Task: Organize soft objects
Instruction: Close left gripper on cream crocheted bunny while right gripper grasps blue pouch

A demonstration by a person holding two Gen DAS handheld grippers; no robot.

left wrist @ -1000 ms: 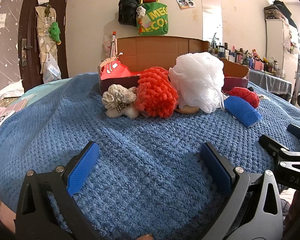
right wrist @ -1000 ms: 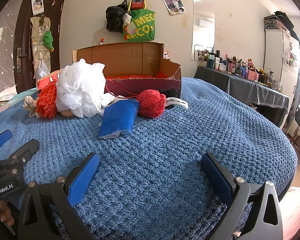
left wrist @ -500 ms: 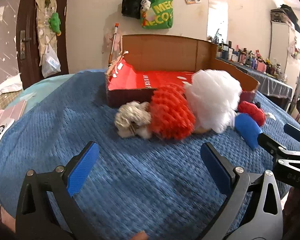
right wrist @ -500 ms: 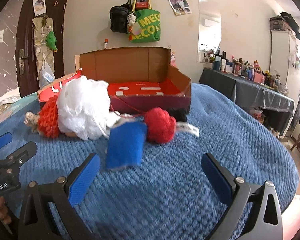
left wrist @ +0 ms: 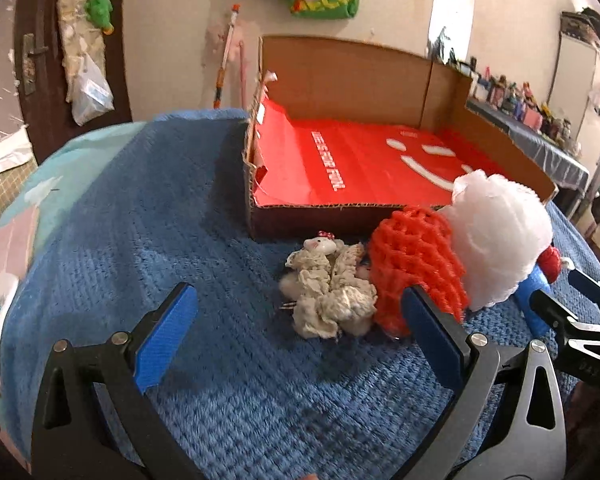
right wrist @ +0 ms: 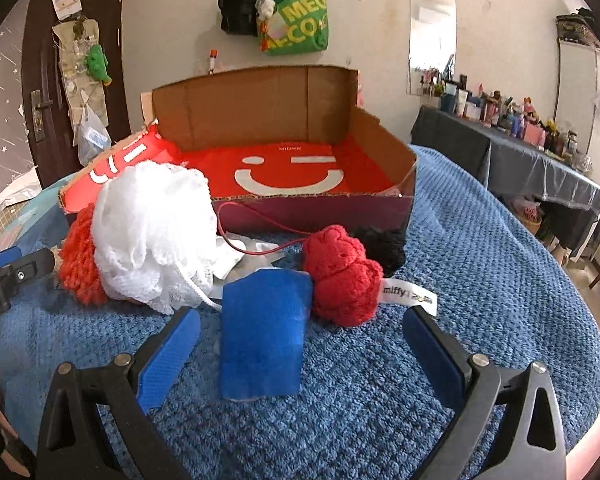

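Two sets of jaws stand released and empty: my left gripper (left wrist: 300, 334) faces the cream crumpled fabric doll (left wrist: 329, 283), my right gripper (right wrist: 300, 340) straddles the flat blue felt pad (right wrist: 262, 332). To grasp well, I judge each should sink low into the blue knitted blanket (right wrist: 480, 280) on the bed, closing gently so neighbours aren't dragged. Beyond lie the orange mesh sponge (left wrist: 416, 264), white mesh pouf (right wrist: 152, 232), red knitted ball (right wrist: 342, 276) and black fluffy thing (right wrist: 382, 244), all touching or just beside the open cardboard box with red lining (right wrist: 284, 172).
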